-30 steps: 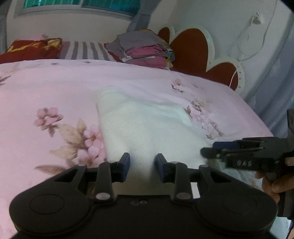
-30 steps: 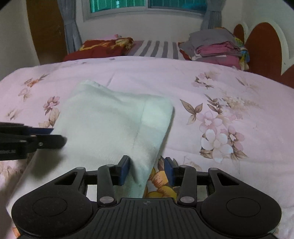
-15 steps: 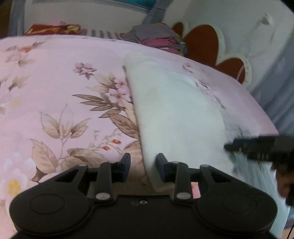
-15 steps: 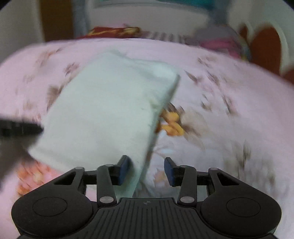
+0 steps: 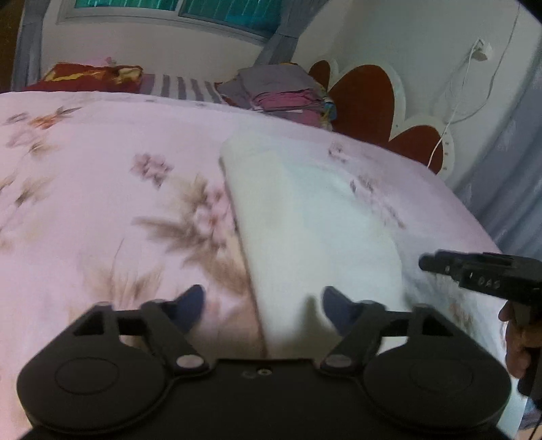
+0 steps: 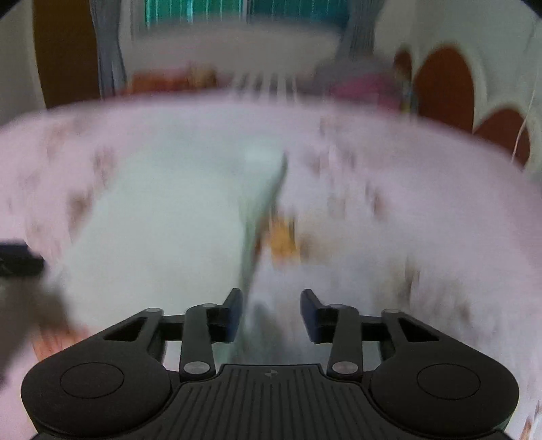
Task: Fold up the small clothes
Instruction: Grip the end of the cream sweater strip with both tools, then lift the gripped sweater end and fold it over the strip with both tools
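Left wrist view shows your left tongs [image 5: 262, 304] spread wide and holding nothing, the near left edge of the white folded cloth [image 5: 311, 237] passing between the two pads, so this hand is the nearer one to that edge. The cloth's long axis runs straight away from you toward the headboard, and it lies flat on the pink floral bedspread [image 5: 101, 176]. Your right tongs [image 5: 437, 263] hang just off the cloth's right edge; in the blurred right wrist view they [image 6: 271, 309] are parted too, empty, with the cloth's [image 6: 162, 216] right edge running up from between the pads. Judging from that, each hand sits at its own near corner, and any next fold would carry the near end forward along the long axis. Beyond the cloth, at the far side of the bed, sit a stack of folded clothes [image 5: 281, 91], a striped pillow [image 5: 183, 86] and a red cushion [image 5: 88, 76], then the heart-shaped headboard [image 5: 366, 98] and the window [image 5: 176, 10].
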`<state>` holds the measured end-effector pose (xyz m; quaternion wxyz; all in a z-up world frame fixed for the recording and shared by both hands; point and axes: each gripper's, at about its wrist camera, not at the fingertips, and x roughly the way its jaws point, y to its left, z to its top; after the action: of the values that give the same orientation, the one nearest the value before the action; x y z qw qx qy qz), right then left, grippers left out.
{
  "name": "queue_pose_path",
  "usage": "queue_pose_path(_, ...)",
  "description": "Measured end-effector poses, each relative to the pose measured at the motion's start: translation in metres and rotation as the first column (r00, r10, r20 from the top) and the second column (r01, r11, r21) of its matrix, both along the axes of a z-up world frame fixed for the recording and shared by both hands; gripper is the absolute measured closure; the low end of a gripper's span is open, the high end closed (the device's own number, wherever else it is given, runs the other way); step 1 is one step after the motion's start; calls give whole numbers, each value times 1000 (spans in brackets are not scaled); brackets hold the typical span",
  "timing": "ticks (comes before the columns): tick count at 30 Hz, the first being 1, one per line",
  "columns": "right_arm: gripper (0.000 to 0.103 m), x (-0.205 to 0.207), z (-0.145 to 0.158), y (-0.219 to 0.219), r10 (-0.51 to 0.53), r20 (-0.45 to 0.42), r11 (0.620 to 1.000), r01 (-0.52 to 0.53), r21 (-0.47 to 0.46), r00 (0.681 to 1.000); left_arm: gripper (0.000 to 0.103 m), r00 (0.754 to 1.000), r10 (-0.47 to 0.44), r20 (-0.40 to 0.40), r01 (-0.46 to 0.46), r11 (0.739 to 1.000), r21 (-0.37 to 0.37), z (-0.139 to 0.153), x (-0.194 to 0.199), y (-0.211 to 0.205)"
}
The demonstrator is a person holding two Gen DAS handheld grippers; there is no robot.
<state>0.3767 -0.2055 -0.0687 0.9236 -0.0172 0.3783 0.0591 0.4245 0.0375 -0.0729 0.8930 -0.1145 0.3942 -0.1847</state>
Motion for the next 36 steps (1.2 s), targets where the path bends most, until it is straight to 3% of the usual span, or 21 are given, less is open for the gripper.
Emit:
queue_pose_path(3,70,28,17,8,13,82,995,-21,102,997,31,1000,24,-15,-25,999,-33,1,45,-8)
queue_pose_path(5,72,55,13,20,41,79,992,-49,113,996,19,998,21,-51,-25,996,-82,-3,67,-14)
queue_pose_path(6,72,66,9,24,55,76,993,-62,105,996,18,997,14,-70,-20,996,-89,-7,77,-18)
queue_pose_path(7,72,76,2,27,73,62,993,-78,94,995,27,995,5,-96,-10,998,-58,-15,86,-23)
queue_pose_path(8,73,86,-9,30,82,36,995,-84,48,996,29,991,-2,-132,3,1000,2,-25,92,-29)
queue_pose_path(9,71,96,-26,32,66,-3,997,-66,-44,998,29,993,4,-117,-6,1000,-14,-29,91,-27)
queue_pose_path(10,67,98,-34,22,58,15,998,-57,-32,998,29,993,5,-119,-7,1000,-16,-30,91,-27)
queue_pose_path(12,63,99,-36,4,26,-15,997,-25,71,1000,28,994,-3,-113,4,1000,6,-28,88,-28)
queue_pose_path(15,58,100,-39,-9,36,-33,992,-31,126,999,24,993,17,-119,-19,1000,-18,-27,85,-24)
queue_pose_path(17,44,102,-38,-14,29,-58,987,-19,157,998,14,991,33,-133,-36,999,-20,-23,82,-21)
queue_pose_path(18,43,102,-36,-20,11,-82,979,6,206,997,10,990,48,-131,-51,999,-13,-20,81,-18)
queue_pose_path(21,43,99,-31,-69,-37,-115,864,89,495,993,7,989,61,-132,-68,996,-53,-16,82,-7)
queue_pose_path(23,43,108,-40,-90,-36,-195,786,148,600,980,18,983,53,-174,-76,988,-131,-21,89,-1)
queue_pose_path(24,43,112,-49,-98,-17,-233,739,170,652,972,21,979,41,-198,-78,980,-185,-24,92,2)
queue_pose_path(26,43,122,-63,-104,41,-296,680,191,708,954,24,969,40,-242,-103,961,-255,-31,95,6)
queue_pose_path(32,43,131,-81,-115,127,-312,571,188,799,941,27,960,46,-277,-125,954,-273,-38,101,9)
queue_pose_path(36,44,143,-82,-103,227,-306,568,130,813,925,33,959,35,-281,-101,970,-222,-35,114,-2)
